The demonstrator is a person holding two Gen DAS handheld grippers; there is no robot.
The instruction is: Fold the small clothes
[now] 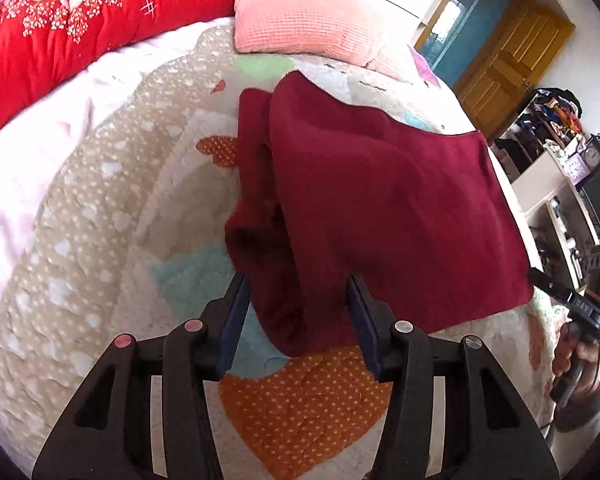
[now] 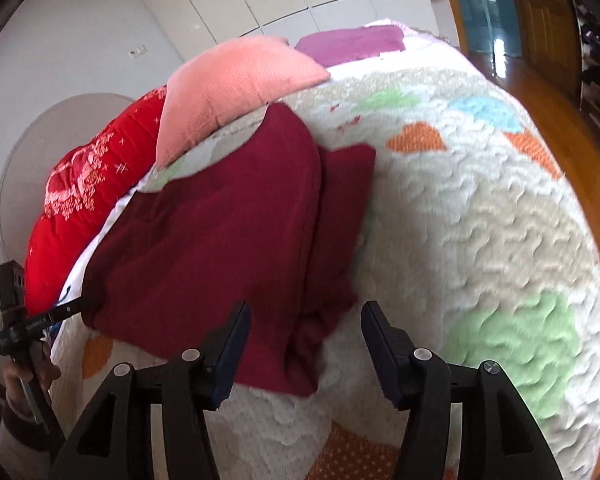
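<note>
A dark red garment (image 1: 380, 208) lies partly folded on the quilted bedspread (image 1: 100, 220), with a narrower layer showing along its left side. My left gripper (image 1: 298, 292) is open, its fingers standing either side of the garment's near left corner. In the right wrist view the same garment (image 2: 220, 240) lies ahead and to the left. My right gripper (image 2: 306, 320) is open over the garment's near right corner, holding nothing. The other hand-held gripper shows at the right edge of the left wrist view (image 1: 580, 308) and at the left edge of the right wrist view (image 2: 24, 320).
A pink pillow (image 1: 312, 12) and a red floral duvet (image 1: 80, 24) lie at the head of the bed. A purple cloth (image 2: 352, 42) lies beyond the pillow. Shelves with clutter (image 1: 560, 152) and a wooden door (image 1: 512, 52) stand past the bed's right edge.
</note>
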